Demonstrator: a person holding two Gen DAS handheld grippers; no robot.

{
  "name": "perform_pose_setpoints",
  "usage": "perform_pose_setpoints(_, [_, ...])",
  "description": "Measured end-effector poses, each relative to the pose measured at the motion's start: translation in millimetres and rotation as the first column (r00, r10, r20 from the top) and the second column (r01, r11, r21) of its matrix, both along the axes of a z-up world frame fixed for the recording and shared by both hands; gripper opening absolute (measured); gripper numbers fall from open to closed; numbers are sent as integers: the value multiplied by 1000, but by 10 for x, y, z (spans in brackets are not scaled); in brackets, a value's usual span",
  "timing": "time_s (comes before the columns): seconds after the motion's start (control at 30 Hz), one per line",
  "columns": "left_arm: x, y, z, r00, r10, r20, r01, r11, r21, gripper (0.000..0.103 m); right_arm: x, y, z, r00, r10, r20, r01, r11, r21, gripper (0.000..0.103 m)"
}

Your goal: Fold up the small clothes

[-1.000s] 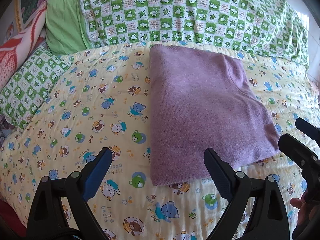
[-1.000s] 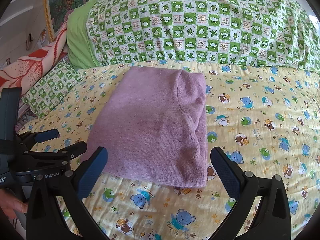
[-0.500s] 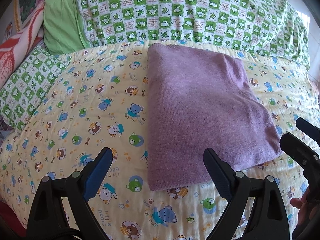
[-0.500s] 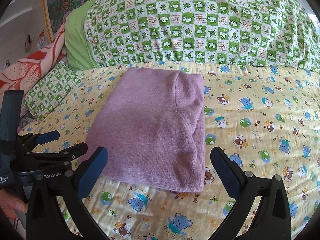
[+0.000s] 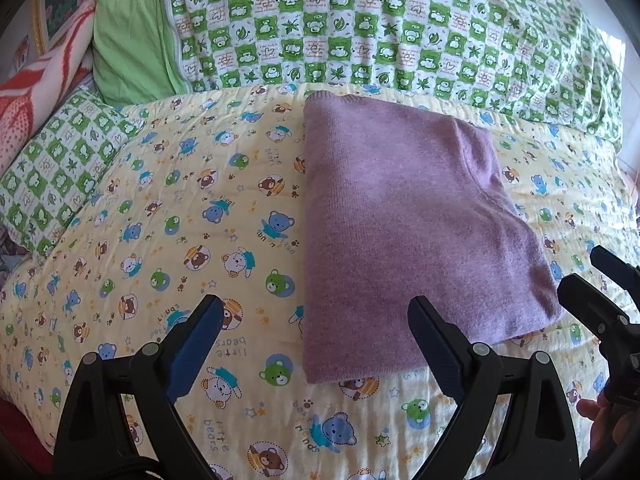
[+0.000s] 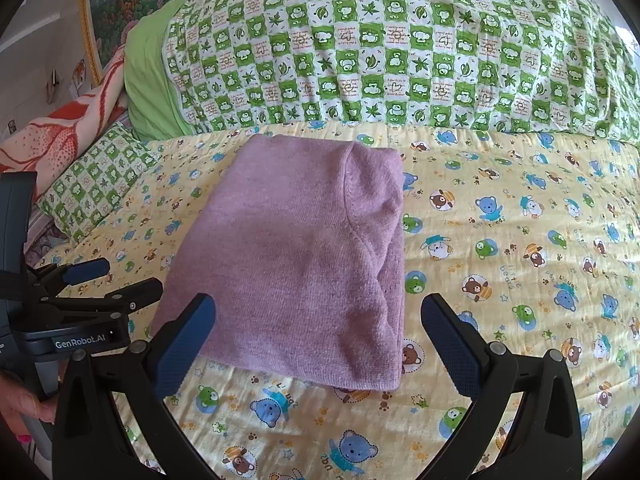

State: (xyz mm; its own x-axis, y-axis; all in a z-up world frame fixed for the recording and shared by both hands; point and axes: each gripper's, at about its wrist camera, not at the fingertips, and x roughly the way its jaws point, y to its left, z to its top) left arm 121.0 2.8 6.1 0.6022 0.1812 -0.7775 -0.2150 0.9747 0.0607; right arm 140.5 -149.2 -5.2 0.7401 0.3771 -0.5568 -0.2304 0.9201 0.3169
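A purple knit garment [image 5: 404, 232] lies folded into a rectangle on the yellow bear-print bedsheet [image 5: 180, 240]; it also shows in the right wrist view [image 6: 296, 256]. My left gripper [image 5: 316, 320] is open and empty, above the sheet just short of the garment's near left corner. My right gripper [image 6: 318, 316] is open and empty, above the garment's near edge. Each gripper shows at the side of the other's view: the right one [image 5: 600, 292], the left one [image 6: 104, 284].
A green-and-white checked quilt [image 6: 400, 48] is piled along the back of the bed. A small checked pillow [image 5: 60, 176] and a red-and-white blanket [image 6: 56, 140] lie at the left. A framed picture [image 6: 120, 4] hangs behind.
Both grippers have drawn back slightly toward the near edge of the bed, staying open. The folded garment has not moved.
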Motion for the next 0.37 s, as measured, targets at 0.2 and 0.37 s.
perform_pose_setpoints(0.2, [-30, -54, 2, 1000, -6, -1, 6, 1000, 13, 94, -23, -16, 13, 1000, -12, -3, 12, 1000, 2, 102])
perform_pose_setpoints(0.37, [8, -106, -19, 1000, -20, -9, 20, 1000, 19, 95, -44, -20, 14, 1000, -17, -7, 17, 1000, -2, 102])
